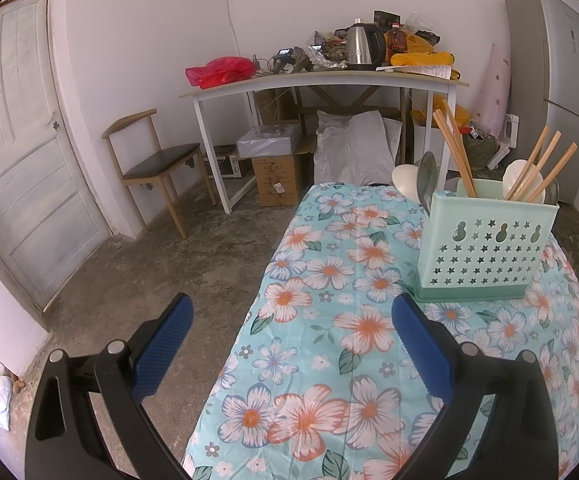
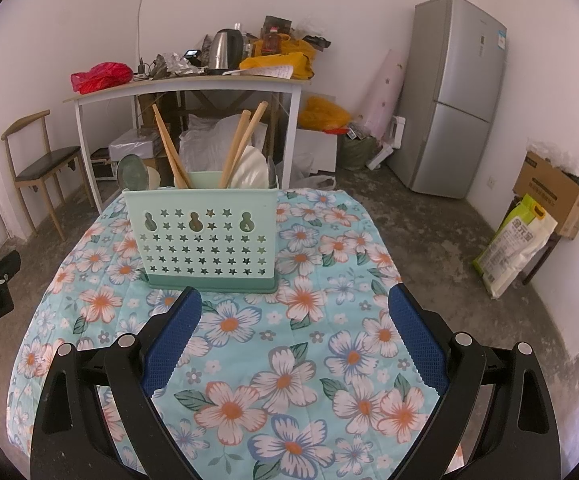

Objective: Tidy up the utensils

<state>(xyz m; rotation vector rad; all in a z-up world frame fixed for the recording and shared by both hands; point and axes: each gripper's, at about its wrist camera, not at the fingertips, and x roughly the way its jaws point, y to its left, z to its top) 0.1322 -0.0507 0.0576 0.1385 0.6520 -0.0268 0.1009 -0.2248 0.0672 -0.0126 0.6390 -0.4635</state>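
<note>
We hold the left gripper [image 1: 291, 322] with its blue-padded jaws spread wide and empty, straddling the left edge of the floral tablecloth [image 1: 329, 320]. The right gripper [image 2: 294, 316] is likewise spread wide and grips nothing; it hangs over the cloth just in front of the utensil holder [image 2: 203, 236]. The holder, a mint-green perforated plastic caddy, stands upright on the cloth toward the far end of the table. Inside it we see wooden chopsticks [image 2: 245, 140] leaning at angles, a white spoon [image 2: 251, 172] and a metal spoon [image 2: 129, 172], all resting bowl-up or tip-up. Behind the table stand a cluttered desk [image 2: 185, 84], a chair [image 2: 45, 160] and a grey refrigerator [image 2: 449, 96].
</note>
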